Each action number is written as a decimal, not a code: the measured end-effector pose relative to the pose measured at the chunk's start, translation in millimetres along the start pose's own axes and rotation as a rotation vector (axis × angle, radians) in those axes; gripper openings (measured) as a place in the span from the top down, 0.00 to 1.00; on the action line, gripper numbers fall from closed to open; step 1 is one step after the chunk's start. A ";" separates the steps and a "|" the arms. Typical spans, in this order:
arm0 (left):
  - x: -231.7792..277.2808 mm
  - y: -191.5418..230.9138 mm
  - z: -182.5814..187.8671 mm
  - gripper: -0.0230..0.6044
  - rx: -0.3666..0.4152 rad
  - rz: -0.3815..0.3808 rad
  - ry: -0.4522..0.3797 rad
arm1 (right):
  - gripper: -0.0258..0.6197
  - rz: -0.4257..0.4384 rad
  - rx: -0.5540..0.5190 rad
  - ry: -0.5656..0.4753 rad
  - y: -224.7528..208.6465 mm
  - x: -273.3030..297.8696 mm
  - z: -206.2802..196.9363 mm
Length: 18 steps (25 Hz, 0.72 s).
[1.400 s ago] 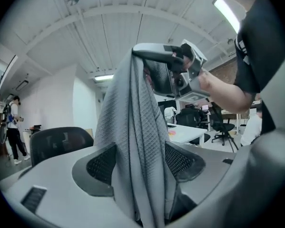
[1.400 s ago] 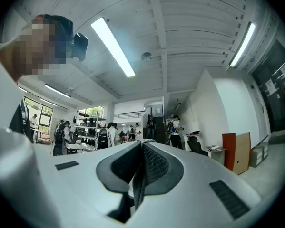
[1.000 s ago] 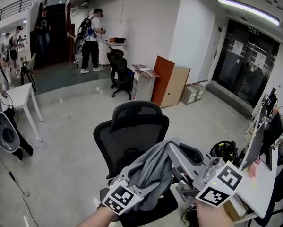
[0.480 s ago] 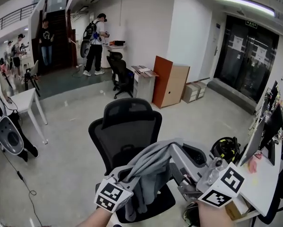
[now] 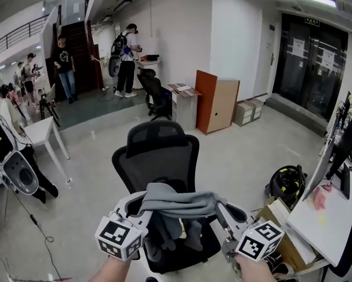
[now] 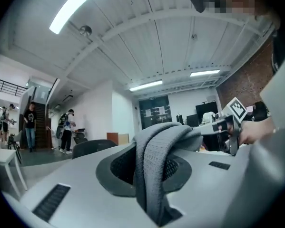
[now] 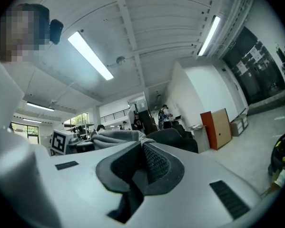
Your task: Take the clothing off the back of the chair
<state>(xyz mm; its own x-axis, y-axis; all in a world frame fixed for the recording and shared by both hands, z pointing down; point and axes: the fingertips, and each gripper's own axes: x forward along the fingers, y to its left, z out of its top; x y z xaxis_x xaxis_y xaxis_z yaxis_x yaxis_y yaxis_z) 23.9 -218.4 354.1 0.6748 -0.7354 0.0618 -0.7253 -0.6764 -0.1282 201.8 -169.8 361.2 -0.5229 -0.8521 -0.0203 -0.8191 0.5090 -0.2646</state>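
Observation:
A grey garment (image 5: 177, 204) hangs stretched between my two grippers, in front of the black mesh office chair (image 5: 158, 157) and above its seat. My left gripper (image 5: 139, 207) has just been closing and is now shut on one end; a fold of the cloth (image 6: 154, 175) is pinched between its jaws. Its other end (image 7: 116, 137) runs into the shut jaws of my right gripper (image 5: 221, 209). The chair's backrest is bare. The rest of the garment droops below the stretched edge.
Two people (image 5: 127, 57) stand at the far left near a stairway. A second black chair (image 5: 154, 93) and an orange and wood cabinet (image 5: 217, 101) stand behind. A white table (image 5: 37, 131) is at left, a desk (image 5: 322, 216) at right.
The left gripper has closed on the garment and risen. The right gripper has dropped lower. The cloth, bunched before, is now pulled out level between them.

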 end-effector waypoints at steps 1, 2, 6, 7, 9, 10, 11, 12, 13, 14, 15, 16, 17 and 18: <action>-1.7 -1.2 0.6 0.87 -0.003 0.008 0.002 | 0.93 -0.005 -0.010 0.022 0.1 -0.5 -9.4; -3.1 -1.8 0.2 0.87 -0.009 0.016 0.004 | 0.93 -0.012 -0.023 0.044 0.5 -0.9 -17.7; -8.3 0.0 -10.6 0.87 -0.046 0.041 0.012 | 0.93 -0.026 -0.085 0.119 6.1 2.9 -43.9; -10.0 1.9 -15.7 0.87 -0.059 0.046 0.014 | 0.93 -0.027 -0.095 0.133 8.0 4.7 -49.4; -14.2 5.9 -27.3 0.87 -0.093 0.054 0.019 | 0.93 -0.029 -0.093 0.147 10.6 7.6 -58.9; -16.3 6.9 -33.3 0.87 -0.111 0.056 0.022 | 0.93 -0.035 -0.086 0.147 11.1 8.8 -62.3; -18.2 7.5 -39.0 0.87 -0.126 0.055 0.025 | 0.93 -0.044 -0.081 0.144 11.3 10.2 -64.8; -20.0 8.1 -44.3 0.87 -0.136 0.053 0.029 | 0.93 -0.055 -0.083 0.140 11.6 12.2 -66.6; -21.8 9.5 -49.0 0.87 -0.143 0.050 0.032 | 0.93 -0.064 -0.090 0.136 12.6 14.7 -68.0; -23.8 11.7 -53.5 0.87 -0.150 0.048 0.037 | 0.93 -0.070 -0.100 0.132 14.6 17.0 -69.5; -26.1 14.6 -58.0 0.87 -0.157 0.046 0.041 | 0.93 -0.073 -0.109 0.129 17.5 18.5 -71.2; -28.2 17.9 -62.2 0.87 -0.165 0.046 0.046 | 0.93 -0.076 -0.114 0.127 20.6 18.9 -73.1; -29.6 21.4 -65.5 0.87 -0.172 0.047 0.050 | 0.93 -0.079 -0.116 0.125 23.2 18.9 -74.5; -30.1 24.5 -67.6 0.87 -0.176 0.048 0.054 | 0.93 -0.085 -0.117 0.124 25.1 18.9 -75.1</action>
<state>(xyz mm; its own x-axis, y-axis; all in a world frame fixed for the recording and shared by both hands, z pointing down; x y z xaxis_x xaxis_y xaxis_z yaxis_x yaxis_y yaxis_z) -23.3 -215.6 416.0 0.6344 -0.7647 0.1131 -0.7720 -0.6342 0.0425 153.6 -163.9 426.5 -0.4695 -0.8750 0.1179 -0.8798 0.4524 -0.1460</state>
